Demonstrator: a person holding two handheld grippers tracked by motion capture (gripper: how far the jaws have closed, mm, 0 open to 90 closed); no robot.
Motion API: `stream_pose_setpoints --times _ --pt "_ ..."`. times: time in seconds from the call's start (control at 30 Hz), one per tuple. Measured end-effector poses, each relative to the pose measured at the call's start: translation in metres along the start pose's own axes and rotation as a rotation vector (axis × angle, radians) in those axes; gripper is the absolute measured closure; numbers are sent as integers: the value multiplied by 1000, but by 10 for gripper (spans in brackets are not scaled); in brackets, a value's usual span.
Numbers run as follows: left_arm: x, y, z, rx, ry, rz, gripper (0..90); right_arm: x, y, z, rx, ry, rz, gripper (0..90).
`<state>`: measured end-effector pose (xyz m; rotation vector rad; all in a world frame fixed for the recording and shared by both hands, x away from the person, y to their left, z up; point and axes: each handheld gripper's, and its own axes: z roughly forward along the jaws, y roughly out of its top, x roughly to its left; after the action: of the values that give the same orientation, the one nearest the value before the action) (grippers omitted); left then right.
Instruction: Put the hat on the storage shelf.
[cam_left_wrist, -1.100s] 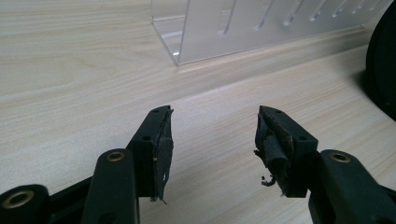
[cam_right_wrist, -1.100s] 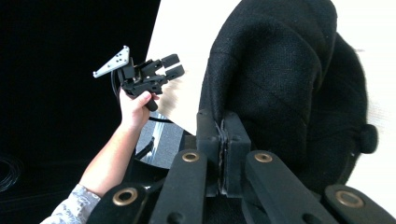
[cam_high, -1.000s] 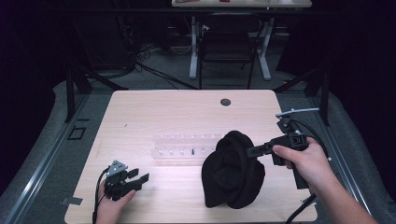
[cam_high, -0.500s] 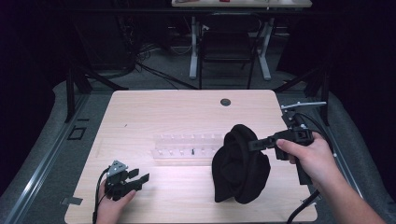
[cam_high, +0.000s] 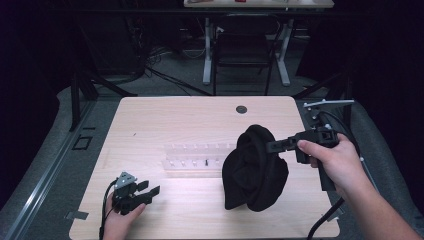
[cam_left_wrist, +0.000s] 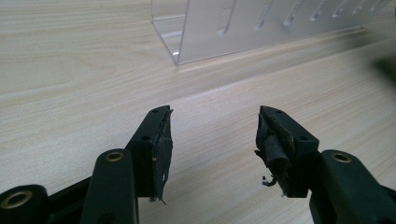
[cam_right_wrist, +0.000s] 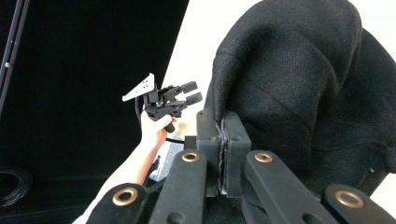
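High view, writing: we read no label or brand on anything.
High view, right gripper (cam_high: 270, 146): clamped on a black knitted cloth (cam_high: 255, 170), which hangs bunched over the right half of the pale wood table (cam_high: 165, 117) (its lower folds seem to touch the top, but we cannot tell).
High view, rack: a clear plastic rack (cam_high: 195, 159) lies mid-table; its right end is hidden behind the cloth.
High view, left gripper (cam_high: 150, 189): low at the near left corner, jaws apart.
Left gripper view: worn, frayed black pads (cam_left_wrist: 163, 144) stand apart over bare wood grain; the slotted clear rack (cam_left_wrist: 261, 28) is cut off at the top.
Right gripper view: jaws pressed together on a fold of the coarse-weave cloth (cam_right_wrist: 299, 84); the left gripper (cam_right_wrist: 189, 97) shows beyond.
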<state>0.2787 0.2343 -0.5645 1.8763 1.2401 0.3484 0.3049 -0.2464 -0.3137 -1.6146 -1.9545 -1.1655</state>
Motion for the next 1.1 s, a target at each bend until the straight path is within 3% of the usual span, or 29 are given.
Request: stream_pose_setpoints --times 0.5,0.93,1.1 --pt "-2 0 1 0 -3 2 457 17 14 -7 -28 15 -15 884" --pt "-1 0 1 0 1 10 457 28 27 2 -50 21 -24 884" --pt "-2 2 -1 -21 15 23 465 30 33 7 -51 22 -32 884"
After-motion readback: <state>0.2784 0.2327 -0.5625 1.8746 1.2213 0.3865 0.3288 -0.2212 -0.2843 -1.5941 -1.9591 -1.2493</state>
